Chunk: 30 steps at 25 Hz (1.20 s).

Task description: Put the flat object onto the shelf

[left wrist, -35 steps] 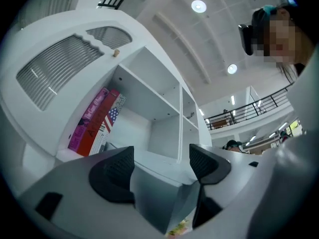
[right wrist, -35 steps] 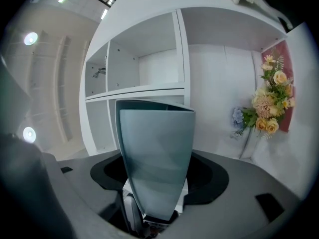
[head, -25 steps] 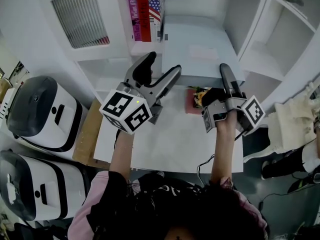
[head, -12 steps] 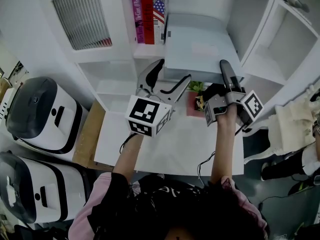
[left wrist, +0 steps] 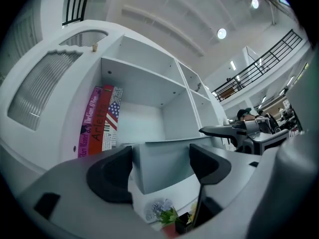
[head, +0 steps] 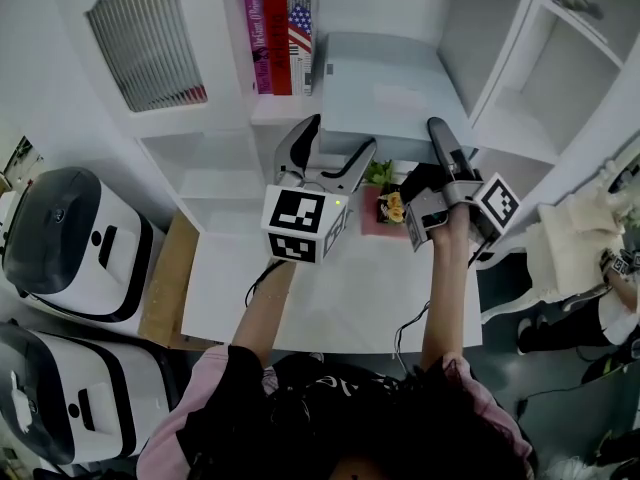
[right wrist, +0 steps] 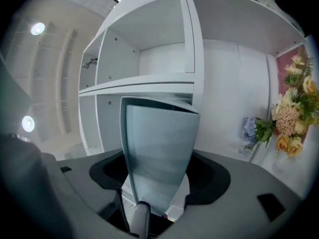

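Observation:
The flat object [head: 385,93] is a thin grey board, held level in front of the white shelf unit [head: 215,158]. My right gripper [head: 437,138] is shut on its right edge, and in the right gripper view the board [right wrist: 157,148] runs edge-on between the jaws of the right gripper [right wrist: 159,178]. My left gripper [head: 333,148] is open at the board's near left corner. From the left gripper [left wrist: 159,168], the board [left wrist: 167,166] shows beyond the wide-apart jaws; I cannot tell whether they touch it. The right gripper [left wrist: 241,131] appears at the right there.
Upright books [head: 275,28] stand at the left of the shelf compartment [left wrist: 144,118] behind the board. A small pot of flowers [head: 385,203] sits on the white table [head: 340,288] under the grippers. Two white-and-black appliances [head: 70,238] stand at the left.
My left gripper has swung right and forward, from beside the board to its near left corner. The right gripper and board have shifted slightly left and toward the shelf.

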Tool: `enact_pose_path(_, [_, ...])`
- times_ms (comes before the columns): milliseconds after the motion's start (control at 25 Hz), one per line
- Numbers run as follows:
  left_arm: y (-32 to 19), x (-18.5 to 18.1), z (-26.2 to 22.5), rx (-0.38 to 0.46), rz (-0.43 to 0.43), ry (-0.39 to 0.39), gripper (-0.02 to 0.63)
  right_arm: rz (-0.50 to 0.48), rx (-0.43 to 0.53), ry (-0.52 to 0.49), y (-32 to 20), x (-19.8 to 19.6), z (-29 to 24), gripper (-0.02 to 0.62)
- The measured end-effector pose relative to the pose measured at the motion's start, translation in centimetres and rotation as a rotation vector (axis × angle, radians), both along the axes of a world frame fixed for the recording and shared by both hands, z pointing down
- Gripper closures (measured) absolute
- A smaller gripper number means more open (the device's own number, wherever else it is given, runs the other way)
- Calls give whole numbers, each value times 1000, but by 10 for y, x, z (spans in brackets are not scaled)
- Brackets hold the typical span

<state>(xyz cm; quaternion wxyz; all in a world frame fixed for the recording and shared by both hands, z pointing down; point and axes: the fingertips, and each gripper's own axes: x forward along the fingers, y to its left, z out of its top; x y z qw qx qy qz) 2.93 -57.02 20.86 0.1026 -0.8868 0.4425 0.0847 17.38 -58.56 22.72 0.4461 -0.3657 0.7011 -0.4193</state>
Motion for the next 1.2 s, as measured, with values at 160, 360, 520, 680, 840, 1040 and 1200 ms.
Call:
enact_pose_path(160, [0, 9, 0, 3, 14, 9, 245, -4, 18, 10, 2, 8, -1, 282])
enact_pose_path(360, [-4, 9, 0, -8, 26, 24, 244, -13, 37, 30, 5, 6, 0, 281])
enact_pose_path(520, [-2, 11, -1, -18, 34, 34, 244, 0, 75, 95, 17, 7, -1, 282])
enact_pose_path(680, [0, 13, -1, -16, 34, 42, 244, 39, 125, 257, 36, 6, 0, 284])
enact_pose_path(840, [-1, 12, 0, -34, 34, 60, 244, 25, 149, 294, 52, 4, 1, 284])
enact_pose_path(1040, [6, 6, 0, -37, -4, 66, 244, -3, 188, 374, 75, -4, 1, 284])
enact_pose_path(1200, [29, 2, 7, -20, -18, 18, 244, -41, 224, 443, 95, -16, 3, 284])
